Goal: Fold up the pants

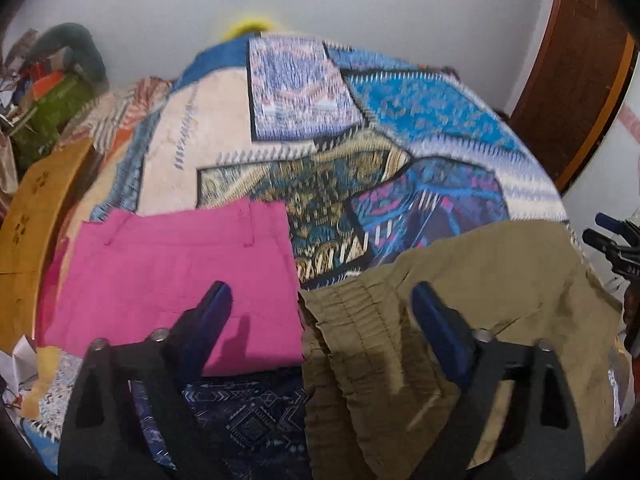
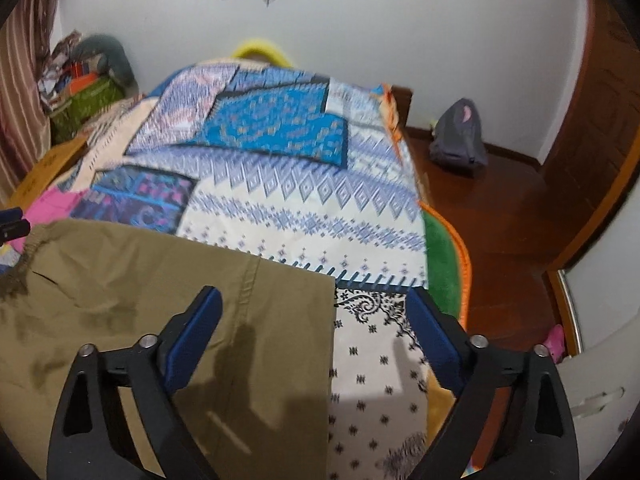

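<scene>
Jaws apart; two pants (image 1: 460, 320), (image 1: 176, 276).

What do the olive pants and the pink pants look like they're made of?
Olive pants: thin matte woven cloth, probably cotton, judging by soft wrinkles and a gathered elastic waistband. Pink pants: smoother matte woven fabric, lying flat with crisp edges; exact fibre unclear.

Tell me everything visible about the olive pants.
The olive pants are a thin, wrinkled woven fabric with a gathered elastic waistband and a stitched seam. They lie spread on the patterned bedspread, right of folded pink pants, their edges apparently touching. One straight edge ends short of the bed's side. Neither gripper holds them.
</scene>
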